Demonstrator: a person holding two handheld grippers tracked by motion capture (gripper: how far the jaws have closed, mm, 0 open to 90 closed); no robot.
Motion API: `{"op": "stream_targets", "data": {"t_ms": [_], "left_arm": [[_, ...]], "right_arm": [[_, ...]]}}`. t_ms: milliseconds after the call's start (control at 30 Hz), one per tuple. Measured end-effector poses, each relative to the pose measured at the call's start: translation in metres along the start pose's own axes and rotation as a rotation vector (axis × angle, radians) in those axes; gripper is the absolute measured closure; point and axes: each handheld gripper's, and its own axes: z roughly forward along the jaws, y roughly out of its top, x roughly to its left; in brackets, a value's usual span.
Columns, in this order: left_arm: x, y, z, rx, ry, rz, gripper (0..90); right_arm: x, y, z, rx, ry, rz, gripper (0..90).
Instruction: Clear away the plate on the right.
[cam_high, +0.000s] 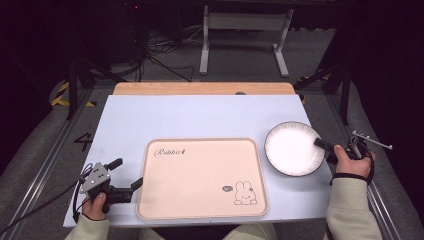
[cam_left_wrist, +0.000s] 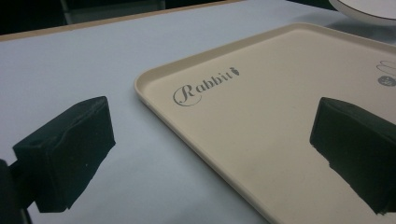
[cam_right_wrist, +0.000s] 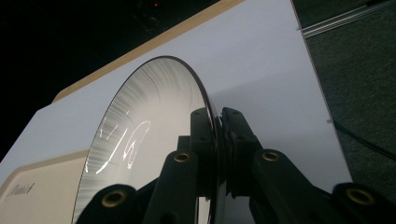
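A white table (cam_high: 150, 115) stood in a dark room, a pink tray (cam_high: 202, 212) lying near its front edge. The right gripper (cam_high: 325, 148) was clamped on the near rim of the plate (cam_high: 290, 145), which sat just right of the tray (tilted, to judge by the right gripper view). The left gripper (cam_high: 128, 174) waited beside the tray's left edge, jaws apart and empty. The grasp looked done; moving the plate onto the bare tray seemed left.

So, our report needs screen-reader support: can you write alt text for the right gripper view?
The right gripper has its black fingers shut on the rim of a white plate seen nearly edge-on. Beyond lie the white table and a corner of a beige tray.
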Motion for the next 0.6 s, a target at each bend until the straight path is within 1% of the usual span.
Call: {"op": "stream_targets", "data": {"t_ms": [167, 233, 300, 367, 467, 600], "left_arm": [[0.0, 0.0, 0.0, 0.0, 0.0, 0.001, 0.3], [0.0, 0.0, 0.0, 0.001, 0.0, 0.001, 0.4], [0.0, 0.0, 0.0, 0.001, 0.0, 0.002, 0.3], [0.0, 0.0, 0.0, 0.002, 0.001, 0.001, 0.3], [0.0, 0.0, 0.0, 0.0, 0.001, 0.004, 0.3], [0.0, 0.0, 0.0, 0.0, 0.0, 0.003, 0.4]], "right_arm": [[0.002, 0.0, -0.002, 0.007, 0.002, 0.007, 84.6], [0.007, 0.001, -0.004, 0.01, 0.001, -0.005, 84.6], [0.012, 0.002, -0.005, 0.01, 0.012, -0.012, 84.6], [0.017, 0.003, -0.005, 0.012, 0.027, -0.022, 84.6], [0.028, 0.004, -0.003, 0.031, 0.05, -0.032, 84.5], [0.046, 0.005, 0.002, 0.063, 0.105, -0.054, 84.4]]}}
